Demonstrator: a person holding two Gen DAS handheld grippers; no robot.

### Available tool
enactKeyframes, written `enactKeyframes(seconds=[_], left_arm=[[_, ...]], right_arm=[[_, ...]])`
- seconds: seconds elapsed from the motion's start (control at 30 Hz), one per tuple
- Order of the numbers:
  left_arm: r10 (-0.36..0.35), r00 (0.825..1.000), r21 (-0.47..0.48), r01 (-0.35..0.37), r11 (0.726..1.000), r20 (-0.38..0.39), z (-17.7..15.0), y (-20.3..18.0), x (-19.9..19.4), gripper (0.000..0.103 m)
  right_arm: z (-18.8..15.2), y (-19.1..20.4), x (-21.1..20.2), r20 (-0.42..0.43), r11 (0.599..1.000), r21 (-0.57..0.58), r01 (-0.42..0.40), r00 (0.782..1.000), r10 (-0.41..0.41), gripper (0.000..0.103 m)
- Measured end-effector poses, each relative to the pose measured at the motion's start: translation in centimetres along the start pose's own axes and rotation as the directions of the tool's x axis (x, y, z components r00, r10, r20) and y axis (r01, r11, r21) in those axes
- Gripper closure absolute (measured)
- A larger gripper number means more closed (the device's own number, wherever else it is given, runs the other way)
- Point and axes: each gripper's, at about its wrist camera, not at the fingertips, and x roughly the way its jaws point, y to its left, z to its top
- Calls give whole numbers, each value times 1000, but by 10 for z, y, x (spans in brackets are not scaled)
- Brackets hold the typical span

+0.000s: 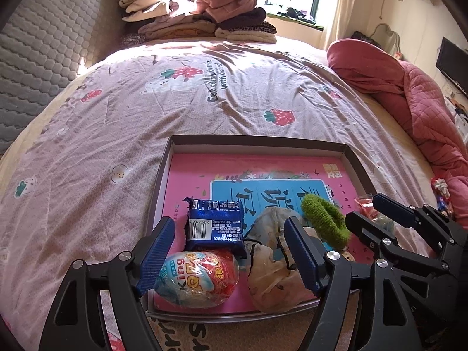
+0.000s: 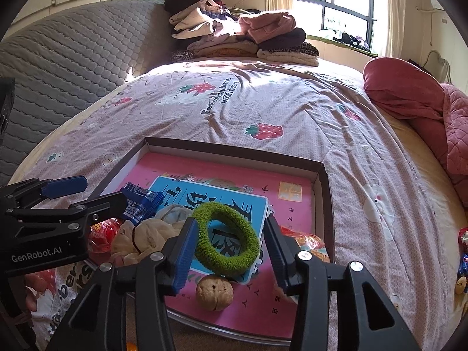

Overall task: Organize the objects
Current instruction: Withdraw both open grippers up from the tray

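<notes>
Bed (image 1: 146, 111) w/ pink strawberry-print sheet fills both views; grey quilted headboard (image 1: 38, 67) at left, folded clothes pile (image 1: 193, 14) at far end by the window, red quilt (image 1: 415, 93) bunched at right.

Shallow cardboard tray (image 1: 257, 142) sits on the sheet, near edge. Pink book (image 2: 263, 175) w/ blue panel lies flat inside, covering most of the tray floor.

On the book, left part: cream cloth bundle (image 1: 272, 266), crumpled, just beside the blue snack packet (image 1: 216, 225). Packet leans on the egg-shaped wrapped candy (image 1: 199, 278), which sits at the tray's near-left corner.

Green fuzzy hair tie (image 2: 228, 237) lies over the blue panel, tilted, one side propped up. Walnut (image 2: 215, 292) just in front of it, on the pink cover. Red snack bag (image 2: 307, 242) at tray's right side, partly hidden behind the tool finger.

Left tool (image 1: 231, 251): jaws wide apart, holding nothing; above the candy and packet, pads not pressing either.

Right tool (image 2: 231, 248): jaws part-way apart, gripping nothing; hair tie sits between the fingers, left pad close to its rim, contact can't tell.
</notes>
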Motion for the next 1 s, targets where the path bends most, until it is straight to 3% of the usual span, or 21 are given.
enactKeyframes(seconds=[0.13, 1.0], left_arm=[[8, 1000, -3, -8, 1000, 12, -1, 1, -8, 25], [50, 995, 21, -52, 998, 85, -17, -2, -56, 25]], right_arm=[[-1, 1, -11, 30, 1000, 0, 5, 1000, -5, 50], [-8, 5, -88, 195, 999, 46, -14, 981, 5, 45]])
